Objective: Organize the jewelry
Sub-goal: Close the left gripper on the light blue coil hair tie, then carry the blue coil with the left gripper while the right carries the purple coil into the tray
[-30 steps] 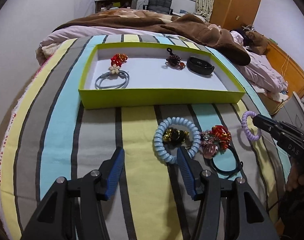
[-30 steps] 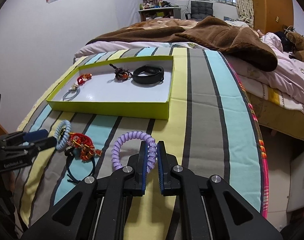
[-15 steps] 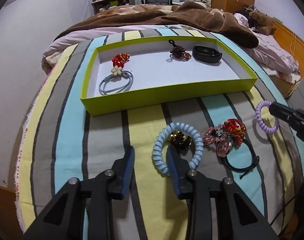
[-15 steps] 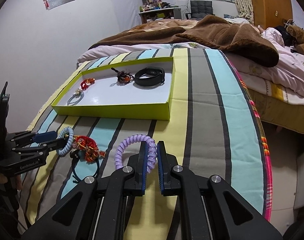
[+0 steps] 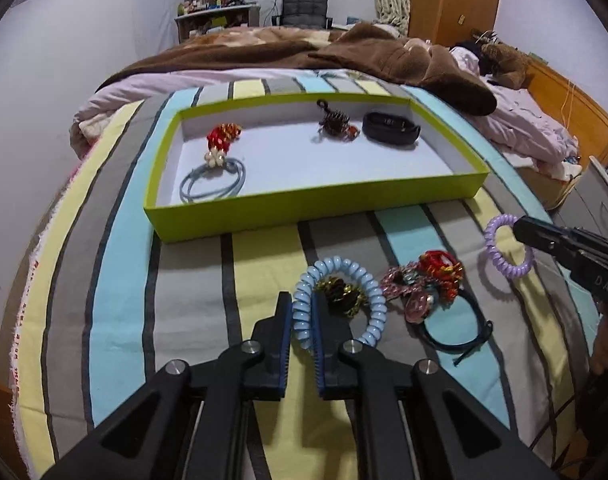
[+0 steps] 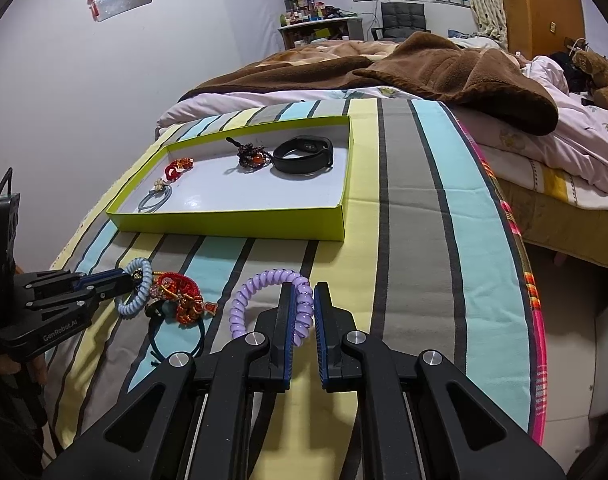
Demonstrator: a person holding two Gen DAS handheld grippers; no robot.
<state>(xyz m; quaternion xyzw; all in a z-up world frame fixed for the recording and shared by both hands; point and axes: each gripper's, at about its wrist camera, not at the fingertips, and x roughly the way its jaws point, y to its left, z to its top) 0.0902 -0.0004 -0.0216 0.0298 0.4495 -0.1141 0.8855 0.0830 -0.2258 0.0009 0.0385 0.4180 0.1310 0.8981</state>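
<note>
While the left gripper [image 5: 301, 316] apparently pinches the blue coil band [image 5: 341, 300], the right gripper's [image 6: 302, 307] jaws clamp the purple coil band [image 6: 263, 304].

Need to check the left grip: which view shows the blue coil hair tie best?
Left wrist view: the blue coil hair tie fills the centre, with its near side between the left gripper fingers. The right wrist view shows it small and edge-on.

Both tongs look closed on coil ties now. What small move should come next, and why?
Probably lift the left tongs slightly. They pinch the blue coil tie, which still lies on the bedspread around a gold-and-black ornament. Raising it clears that piece before carrying to the green tray. The right tongs grip the purple coil tie.
</note>
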